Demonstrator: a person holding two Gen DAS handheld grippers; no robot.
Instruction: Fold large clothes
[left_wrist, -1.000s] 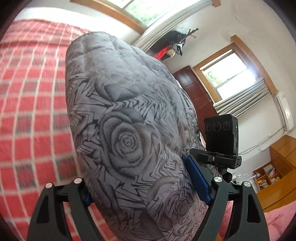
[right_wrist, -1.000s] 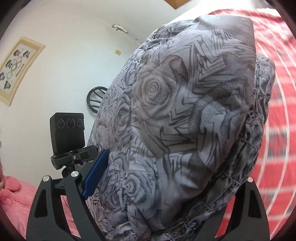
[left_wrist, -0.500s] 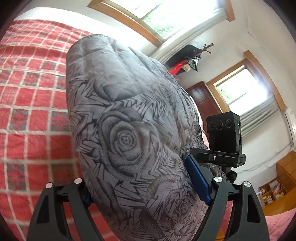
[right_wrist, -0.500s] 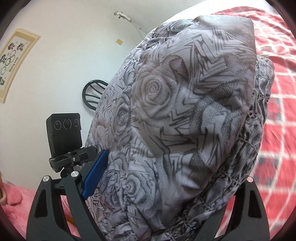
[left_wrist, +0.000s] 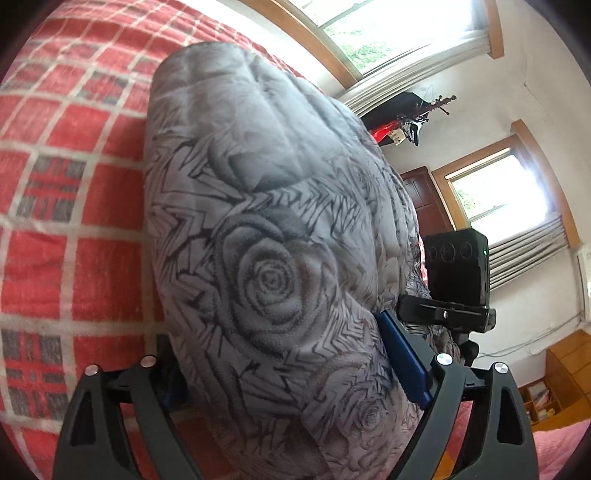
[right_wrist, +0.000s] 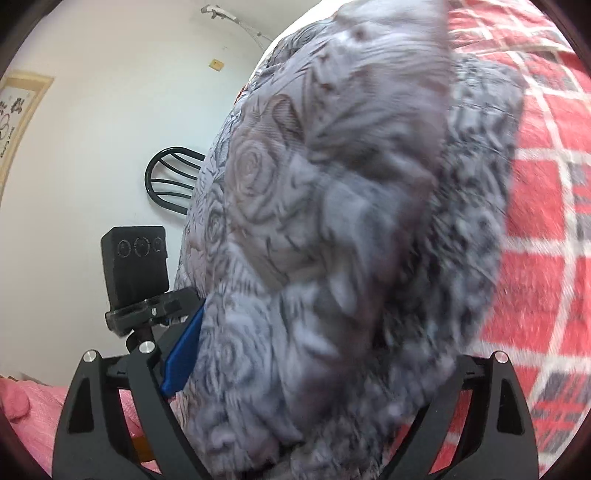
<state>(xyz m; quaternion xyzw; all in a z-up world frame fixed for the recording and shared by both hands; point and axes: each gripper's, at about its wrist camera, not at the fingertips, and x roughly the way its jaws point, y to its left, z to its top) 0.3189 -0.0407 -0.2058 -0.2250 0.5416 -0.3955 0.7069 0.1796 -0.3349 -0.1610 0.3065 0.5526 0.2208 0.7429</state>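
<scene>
Both wrist views face the garment (left_wrist: 266, 236) close-up, sharing the bedspread (right_wrist: 535, 192).

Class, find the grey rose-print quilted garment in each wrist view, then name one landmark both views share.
Left wrist: the grey rose-print garment fills the centre, gripped in the left tongs.
Right wrist: it fills centre to right, blurred, in the right tongs.
Shared landmark: the red checked bedspread.

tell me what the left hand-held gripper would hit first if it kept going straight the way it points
The grey rose-print garment already bunched in the left hand-held gripper: it fills the line ahead. Beyond it probably lies the red checked bedspread, though depth is unclear.
</scene>
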